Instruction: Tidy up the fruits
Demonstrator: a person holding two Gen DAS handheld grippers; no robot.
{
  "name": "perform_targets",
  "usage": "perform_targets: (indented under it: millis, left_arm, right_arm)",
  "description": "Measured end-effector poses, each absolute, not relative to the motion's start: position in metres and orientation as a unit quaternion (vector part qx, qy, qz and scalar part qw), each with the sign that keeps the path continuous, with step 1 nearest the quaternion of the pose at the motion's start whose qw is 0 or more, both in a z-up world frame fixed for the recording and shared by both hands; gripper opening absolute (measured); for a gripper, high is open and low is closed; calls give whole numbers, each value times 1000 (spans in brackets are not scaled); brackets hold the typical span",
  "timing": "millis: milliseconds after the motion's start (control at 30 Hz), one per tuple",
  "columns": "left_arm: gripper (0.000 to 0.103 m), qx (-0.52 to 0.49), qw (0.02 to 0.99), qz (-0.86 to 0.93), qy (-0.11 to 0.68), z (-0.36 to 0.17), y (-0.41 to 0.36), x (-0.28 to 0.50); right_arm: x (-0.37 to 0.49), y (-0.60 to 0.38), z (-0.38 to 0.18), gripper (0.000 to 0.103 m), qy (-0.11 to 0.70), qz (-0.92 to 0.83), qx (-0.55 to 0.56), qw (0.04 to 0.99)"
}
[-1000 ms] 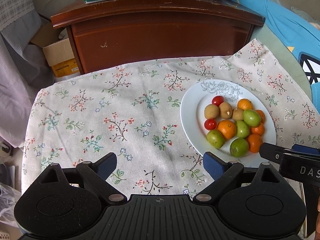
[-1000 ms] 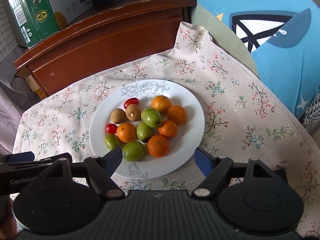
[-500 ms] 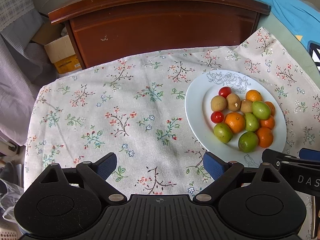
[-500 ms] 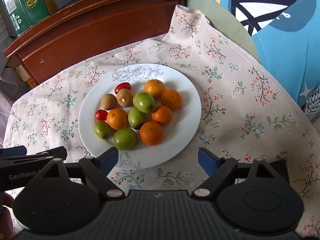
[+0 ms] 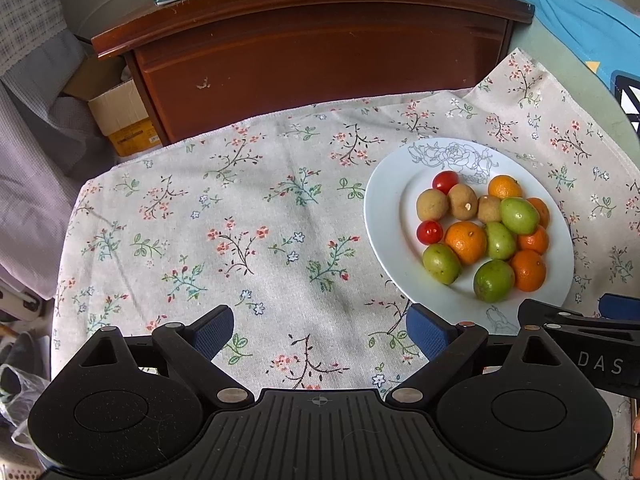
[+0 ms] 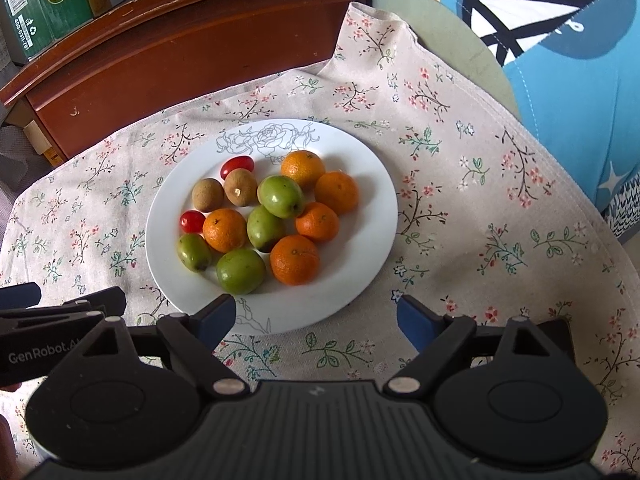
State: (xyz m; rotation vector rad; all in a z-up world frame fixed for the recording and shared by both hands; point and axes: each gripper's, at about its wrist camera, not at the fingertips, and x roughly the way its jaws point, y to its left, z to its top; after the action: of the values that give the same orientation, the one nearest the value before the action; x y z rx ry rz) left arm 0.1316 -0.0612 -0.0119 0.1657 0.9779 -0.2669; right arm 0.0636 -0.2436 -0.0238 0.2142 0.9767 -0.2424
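Nearest, item one: right gripper (image 6: 314, 320), jaws spread wide and just lately widening, nothing between the blue pads (image 6: 414, 322); the pad at its 9 o'clock side overlaps the near rim of the plate in the right wrist view, though whether it touches cannot be told.

Item two: left gripper (image 5: 320, 332), jaws likewise spread, nothing held, only floral tablecloth (image 5: 200, 220) showing between them. Its side reaches into the right wrist view at 9 o'clock.

Item three: white plate (image 6: 360, 240) with a grey rose drawing on its far rim, lying on the tablecloth just ahead of the right gripper and at 2 o'clock from the left one.

Contents of plate, near to far:
- green fruit (image 6: 241, 271) at the near edge of the pile, touching a mandarin (image 6: 295, 259) at its 3 o'clock
- smaller green fruit (image 6: 194, 252) at 9 o'clock of the pile
- further mandarins and green fruits packed together through the middle, one green fruit (image 6: 281, 196) riding on top
- cherry tomato (image 6: 193, 221) at 9 o'clock, apart from a second cherry tomato (image 6: 237, 166) at 11 o'clock
- brown kiwis (image 6: 207, 195) side by side toward the far left

Item four, farthest: dark wooden cabinet (image 5: 320, 52) at 12 o'clock behind the cloth, a green carton (image 6: 44, 0) on its top; blue printed fabric (image 6: 560, 40) at 2 o'clock.
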Motion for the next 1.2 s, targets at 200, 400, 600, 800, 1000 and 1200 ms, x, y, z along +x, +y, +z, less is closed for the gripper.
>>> perform_targets:
  millis: [200, 400, 600, 800, 1000, 1200]
  left_arm:
    - [95, 89, 871, -123, 467, -12, -63, 131]
    - [95, 103, 872, -117, 464, -12, -64, 130]
    - [95, 113, 873, -114, 460, -12, -65, 129]
    - [95, 126, 875, -111, 454, -13, -68, 127]
    - [95, 131, 876, -110, 451, -12, -68, 127]
    - [95, 136, 876, -109, 450, -13, -68, 127]
  right_arm:
    - [64, -242, -25, 88, 470, -118, 91, 870]
    - [65, -241, -26, 88, 472, -119, 88, 869]
    - [65, -240, -26, 88, 473, -121, 86, 868]
    - [65, -239, -27, 88, 475, -122, 82, 868]
    - [66, -239, -28, 88, 477, -122, 81, 867]
    - [66, -239, -29, 88, 479, -122, 79, 865]
